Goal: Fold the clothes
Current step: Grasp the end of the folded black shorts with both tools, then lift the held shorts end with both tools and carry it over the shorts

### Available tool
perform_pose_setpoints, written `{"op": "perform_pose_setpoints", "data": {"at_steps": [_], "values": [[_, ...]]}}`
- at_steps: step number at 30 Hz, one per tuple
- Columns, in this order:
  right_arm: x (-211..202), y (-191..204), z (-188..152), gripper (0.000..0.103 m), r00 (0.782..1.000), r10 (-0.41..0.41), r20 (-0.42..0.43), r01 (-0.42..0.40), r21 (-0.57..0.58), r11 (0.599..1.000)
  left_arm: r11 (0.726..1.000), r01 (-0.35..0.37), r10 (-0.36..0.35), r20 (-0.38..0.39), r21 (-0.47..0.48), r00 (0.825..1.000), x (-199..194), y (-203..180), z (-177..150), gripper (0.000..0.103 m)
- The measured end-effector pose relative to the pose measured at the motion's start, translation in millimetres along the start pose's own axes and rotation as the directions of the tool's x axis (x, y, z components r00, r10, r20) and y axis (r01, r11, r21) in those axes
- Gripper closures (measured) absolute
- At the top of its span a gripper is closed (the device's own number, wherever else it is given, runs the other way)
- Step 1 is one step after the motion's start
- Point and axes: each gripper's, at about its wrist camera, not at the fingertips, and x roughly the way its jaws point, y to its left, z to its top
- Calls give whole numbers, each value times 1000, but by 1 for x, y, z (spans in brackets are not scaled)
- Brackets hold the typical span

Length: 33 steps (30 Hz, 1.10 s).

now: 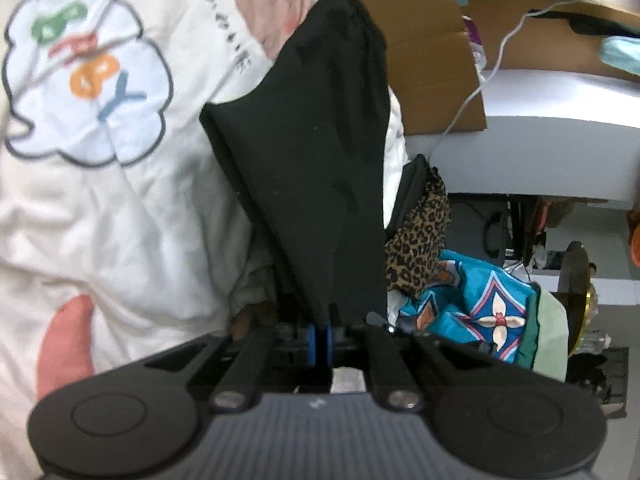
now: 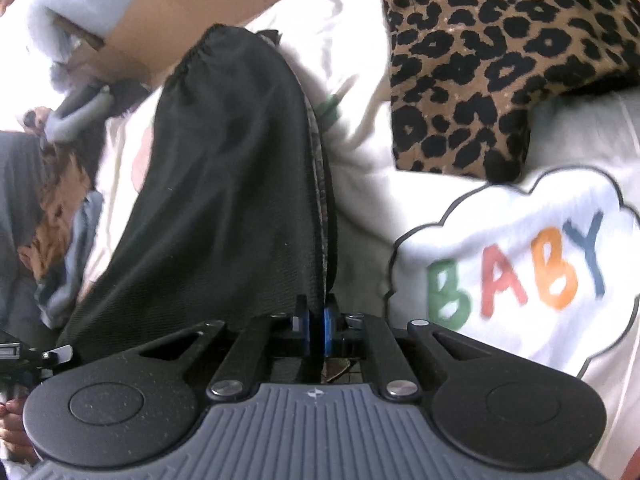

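A black garment (image 1: 316, 152) with an elastic gathered edge hangs stretched between my two grippers. My left gripper (image 1: 321, 334) is shut on one part of it, the cloth running up and away from the blue pads. In the right wrist view my right gripper (image 2: 317, 330) is shut on the same black garment (image 2: 224, 184), which bulges up to the left of the jaws. It hangs over a white bedsheet (image 1: 120, 208) with a "BABY" cloud print (image 2: 516, 272).
A leopard-print garment (image 2: 496, 64) lies on the sheet at the right; it also shows in the left wrist view (image 1: 420, 244) beside a blue patterned cloth (image 1: 480, 308). A cardboard box (image 1: 424, 48) stands behind. More clothes (image 2: 60, 208) lie at the left.
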Motion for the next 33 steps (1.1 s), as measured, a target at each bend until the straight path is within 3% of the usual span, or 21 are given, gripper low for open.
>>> {"op": "perform_pose_setpoints", "data": {"at_steps": [7, 10, 15, 19, 24, 26, 33], "values": [[-10, 7, -6, 99, 998, 60, -15, -60, 30, 998, 997, -73, 73, 5, 21, 997, -49, 27, -1, 98], [2, -2, -4, 99, 998, 66, -18, -65, 55, 996, 991, -132, 132, -16, -12, 991, -58, 60, 1, 98], [27, -25, -5, 97, 994, 99, -46, -95, 76, 993, 987, -148, 146, -27, -62, 989, -76, 96, -1, 98], [39, -44, -10, 92, 993, 100, -65, -92, 110, 990, 984, -167, 165, -30, -59, 986, -99, 113, -3, 97], [36, -59, -14, 76, 991, 124, -54, -114, 158, 981, 979, -193, 192, -26, -65, 981, -131, 134, -1, 97], [33, -65, -16, 65, 988, 150, -37, -141, 184, 973, 977, -204, 202, -27, -70, 979, -143, 143, -2, 97], [36, -74, -19, 63, 983, 177, -51, -163, 209, 964, 972, -216, 214, -32, -88, 976, -193, 180, -2, 97]]}}
